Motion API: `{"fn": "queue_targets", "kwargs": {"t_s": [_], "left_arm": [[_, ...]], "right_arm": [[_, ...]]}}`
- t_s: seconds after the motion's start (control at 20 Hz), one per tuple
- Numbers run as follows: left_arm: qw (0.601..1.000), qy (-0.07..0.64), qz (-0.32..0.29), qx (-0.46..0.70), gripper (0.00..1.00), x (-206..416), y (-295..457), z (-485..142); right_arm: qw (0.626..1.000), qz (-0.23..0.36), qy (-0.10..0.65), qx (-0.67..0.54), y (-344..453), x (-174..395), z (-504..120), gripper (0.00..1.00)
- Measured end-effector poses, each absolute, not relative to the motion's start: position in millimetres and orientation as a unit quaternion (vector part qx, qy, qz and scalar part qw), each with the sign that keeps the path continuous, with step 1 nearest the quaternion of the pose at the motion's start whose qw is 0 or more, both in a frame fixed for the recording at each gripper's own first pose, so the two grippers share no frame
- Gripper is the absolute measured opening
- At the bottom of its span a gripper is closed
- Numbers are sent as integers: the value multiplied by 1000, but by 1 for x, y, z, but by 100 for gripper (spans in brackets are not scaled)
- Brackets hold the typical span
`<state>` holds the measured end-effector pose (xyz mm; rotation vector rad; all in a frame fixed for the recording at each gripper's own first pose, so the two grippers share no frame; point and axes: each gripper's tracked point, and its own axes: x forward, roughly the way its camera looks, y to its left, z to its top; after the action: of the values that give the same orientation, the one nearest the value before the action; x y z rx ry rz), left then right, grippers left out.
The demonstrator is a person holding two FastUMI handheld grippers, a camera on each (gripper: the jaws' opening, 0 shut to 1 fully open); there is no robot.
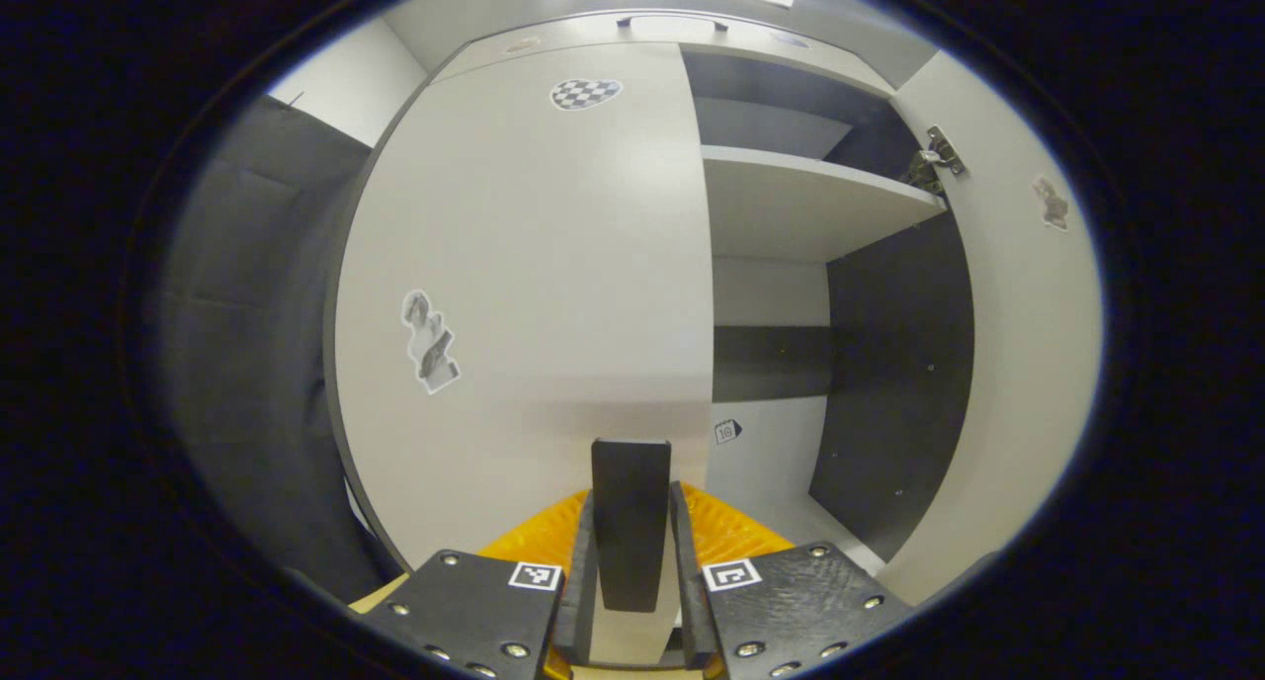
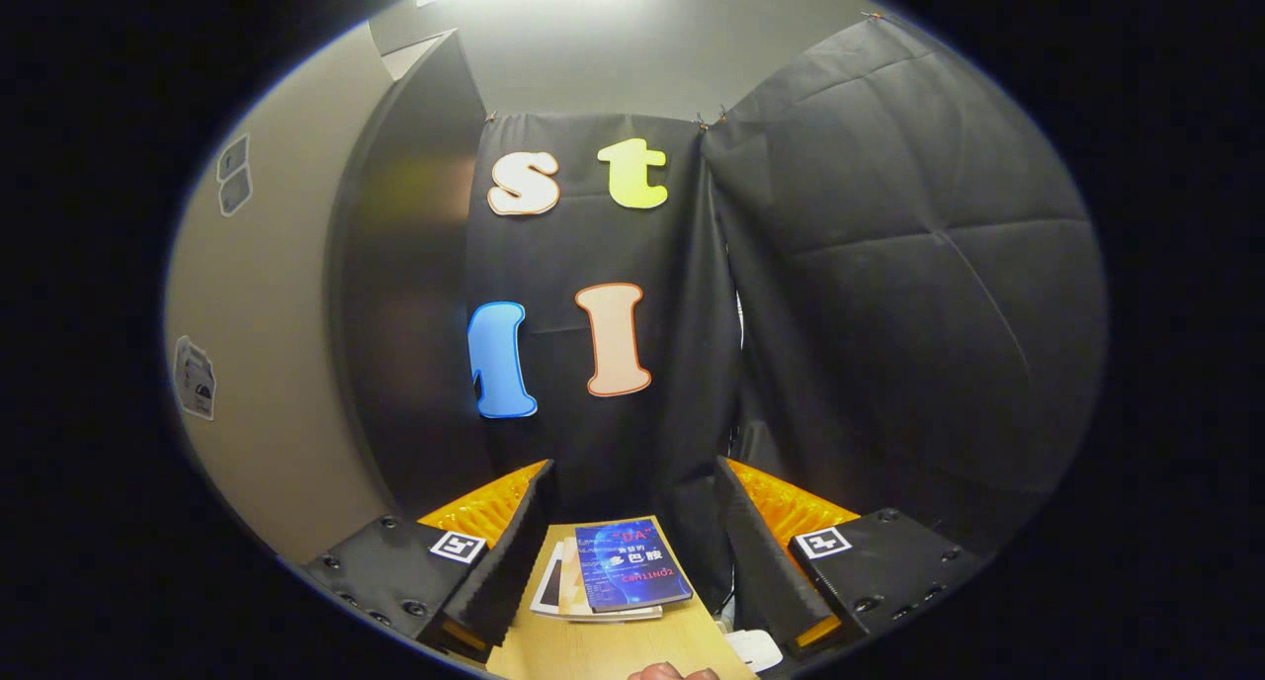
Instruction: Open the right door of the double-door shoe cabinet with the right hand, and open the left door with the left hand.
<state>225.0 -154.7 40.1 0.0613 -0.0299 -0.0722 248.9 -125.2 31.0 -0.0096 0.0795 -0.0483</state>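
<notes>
While the right hand-held gripper hung apart, the left hand-held gripper was clamped on the handle of the left door, a stiff, light-looking panel best pulled there.

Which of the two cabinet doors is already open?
The right door, swung wide with shelves exposed. The left door is closed, its handle clamped in the left tongs.
</notes>
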Motion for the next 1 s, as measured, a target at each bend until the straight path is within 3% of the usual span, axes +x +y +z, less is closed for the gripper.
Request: {"fn": "queue_targets", "kwargs": {"t_s": [0.15,0.35,0.4,0.6,1.0], "left_arm": [[999,-11,-33,24,23,220,-154,40],[999,-13,-35,19,18,222,-154,39],[999,-14,-32,15,10,221,-154,37],[999,-18,-33,18,10,221,-153,37],[999,-22,-37,22,9,220,-153,36]], "right_arm": [[999,-16,41,0,-125,256,29,98],[999,10,48,-4,-117,267,22,98],[998,20,53,-2,-114,270,18,98],[996,64,61,26,-92,280,18,97],[994,89,55,-16,-64,286,16,98]]}}
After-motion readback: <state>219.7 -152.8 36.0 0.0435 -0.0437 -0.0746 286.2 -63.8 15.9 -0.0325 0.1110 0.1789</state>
